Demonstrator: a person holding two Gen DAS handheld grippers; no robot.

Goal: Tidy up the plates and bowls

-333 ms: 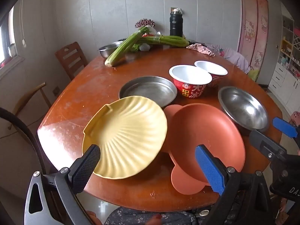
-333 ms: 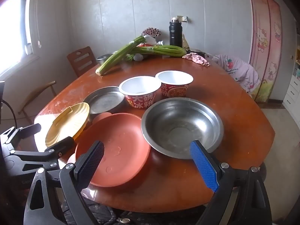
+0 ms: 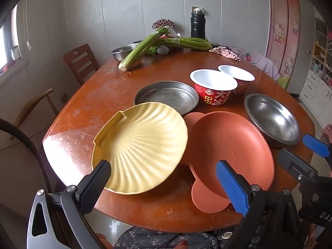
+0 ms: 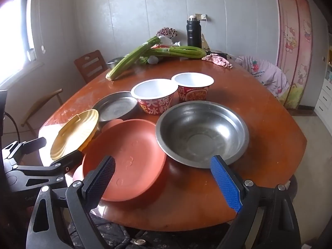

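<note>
A ribbed, shell-shaped yellow plastic plate (image 3: pixel 141 147) is lying at the near left of the glossy reddish-brown wooden counter (image 3: pixel 161 205), its rim overlapping a smooth matte terracotta-orange plate with rounded ear tabs (image 3: pixel 230 145), while a dull flat-bottomed round steel pan (image 3: pixel 166 97) is sitting empty behind them. To the right a deep shiny steel bowl (image 4: pixel 202 130) is standing empty, its rim just over the orange plate's edge, with two empty red printed paper bowls with white insides (image 4: pixel 154 95) touching behind it. The left tool (image 3: pixel 164 183) and right tool (image 4: pixel 164 179) are both hovering wide open over the near edge, gripping nothing.
</note>
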